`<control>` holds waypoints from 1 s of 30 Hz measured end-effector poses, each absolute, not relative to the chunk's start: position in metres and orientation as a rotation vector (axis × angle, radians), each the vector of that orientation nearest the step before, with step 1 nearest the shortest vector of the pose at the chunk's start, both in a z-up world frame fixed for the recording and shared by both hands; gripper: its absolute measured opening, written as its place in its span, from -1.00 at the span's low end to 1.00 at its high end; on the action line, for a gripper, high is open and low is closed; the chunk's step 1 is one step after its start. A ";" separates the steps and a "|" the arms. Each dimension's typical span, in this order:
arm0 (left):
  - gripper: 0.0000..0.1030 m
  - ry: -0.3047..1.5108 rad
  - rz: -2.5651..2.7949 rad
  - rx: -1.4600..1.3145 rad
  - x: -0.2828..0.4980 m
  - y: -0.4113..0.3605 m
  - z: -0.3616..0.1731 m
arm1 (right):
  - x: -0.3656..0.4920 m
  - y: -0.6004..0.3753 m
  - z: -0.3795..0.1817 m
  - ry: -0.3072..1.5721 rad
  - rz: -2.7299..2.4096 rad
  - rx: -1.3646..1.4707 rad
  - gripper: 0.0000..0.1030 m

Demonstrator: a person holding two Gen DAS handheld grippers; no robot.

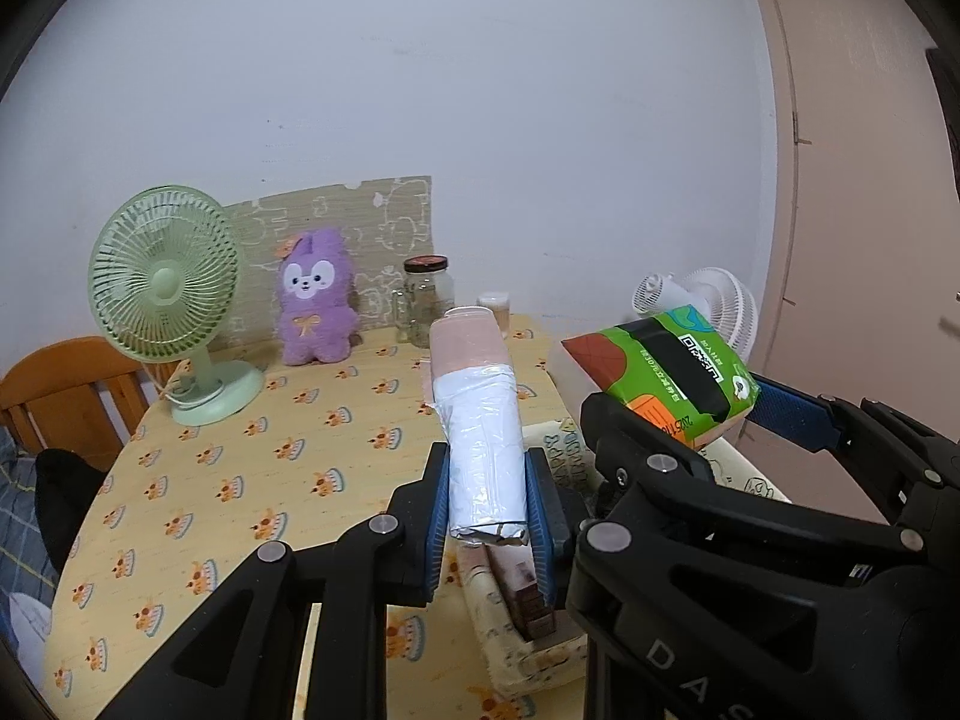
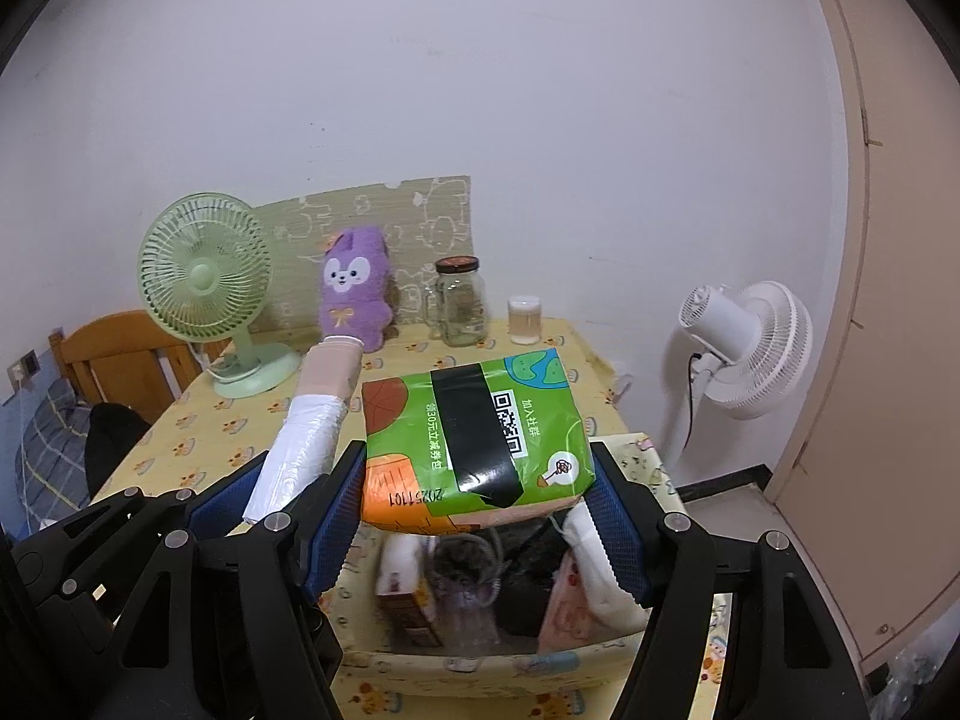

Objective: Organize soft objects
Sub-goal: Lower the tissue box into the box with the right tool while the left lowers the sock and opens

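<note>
My left gripper (image 1: 487,516) is shut on a white and pink roll of bags (image 1: 480,420), held up above the table; the roll also shows in the right wrist view (image 2: 306,432). My right gripper (image 2: 477,510) is shut on a green tissue pack (image 2: 480,438) with a black tape band, held above the open fabric storage box (image 2: 480,660). The pack also shows in the left wrist view (image 1: 672,372). The box holds several soft items. A purple plush rabbit (image 1: 315,300) sits at the back of the table.
A green desk fan (image 1: 168,300) stands at the table's back left, a glass jar (image 1: 427,297) and a small cup (image 2: 524,319) at the back. A white floor fan (image 2: 744,348) stands right of the table. A wooden chair (image 1: 66,384) is at the left.
</note>
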State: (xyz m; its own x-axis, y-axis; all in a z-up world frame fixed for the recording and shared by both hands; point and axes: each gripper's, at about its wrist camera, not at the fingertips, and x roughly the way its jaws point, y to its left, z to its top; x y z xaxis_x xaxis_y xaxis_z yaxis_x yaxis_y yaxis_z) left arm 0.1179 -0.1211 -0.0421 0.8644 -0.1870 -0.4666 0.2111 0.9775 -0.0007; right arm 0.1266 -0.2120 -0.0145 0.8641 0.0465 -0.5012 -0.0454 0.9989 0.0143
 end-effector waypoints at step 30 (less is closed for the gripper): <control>-0.31 0.647 -0.319 0.109 0.149 -0.177 -0.089 | 0.152 -0.269 -0.068 0.668 -0.042 0.064 0.42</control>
